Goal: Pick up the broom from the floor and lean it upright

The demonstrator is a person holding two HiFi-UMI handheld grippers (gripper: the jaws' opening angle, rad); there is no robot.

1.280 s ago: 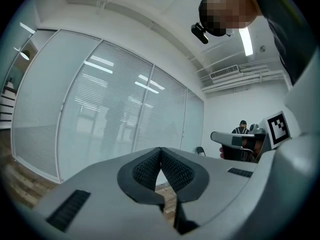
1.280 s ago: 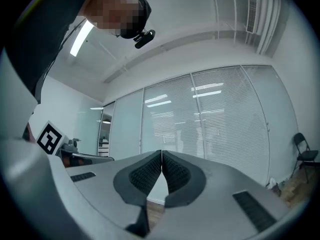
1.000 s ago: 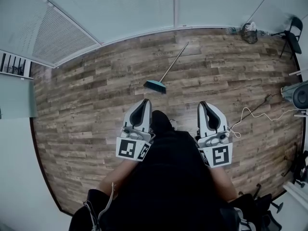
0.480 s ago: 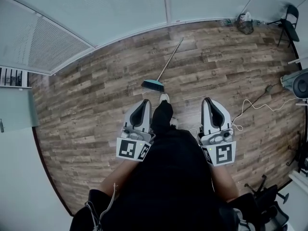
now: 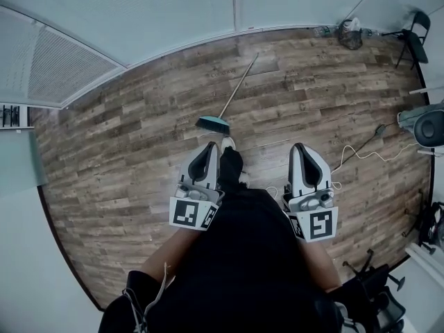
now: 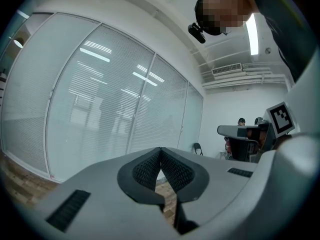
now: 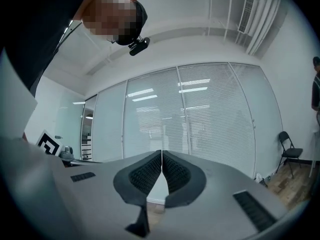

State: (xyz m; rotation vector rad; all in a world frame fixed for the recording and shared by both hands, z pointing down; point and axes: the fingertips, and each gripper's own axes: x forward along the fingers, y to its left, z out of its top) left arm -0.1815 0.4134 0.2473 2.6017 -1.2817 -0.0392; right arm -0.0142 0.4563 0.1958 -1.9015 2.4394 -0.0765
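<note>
Both grippers and the person carrying them had come forward over the wooden floor (image 5: 118, 165) since a second earlier, and in the head view the broom (image 5: 212, 123) had slid a little leftward, so that its teal head sat almost straight ahead of the left gripper (image 5: 210, 146). A white shoe (image 5: 227, 143) had also appeared between the grippers, just beside the broom head. The broom lay flat on the boards, its thin handle (image 5: 239, 85) running away and to the right towards the foot of the glass wall (image 5: 173, 12). It had not been touched. The left gripper's jaws were pressed together with nothing between them, and the right gripper (image 5: 299, 147) was likewise closed and empty; both pointed level over the floor, towards the blinds and not at the broom. The step in hand looked like the approach, with the pick-up not yet begun. The next move would likely call for a stoop, with one gripper tipped down toward the floor and its jaws spread enough to straddle the slim handle, probably close above the head where it lay nearest. The other gripper could then steady the stick farther along as it was raised. The glass wall beyond seemed the obvious place to lean it.
</note>
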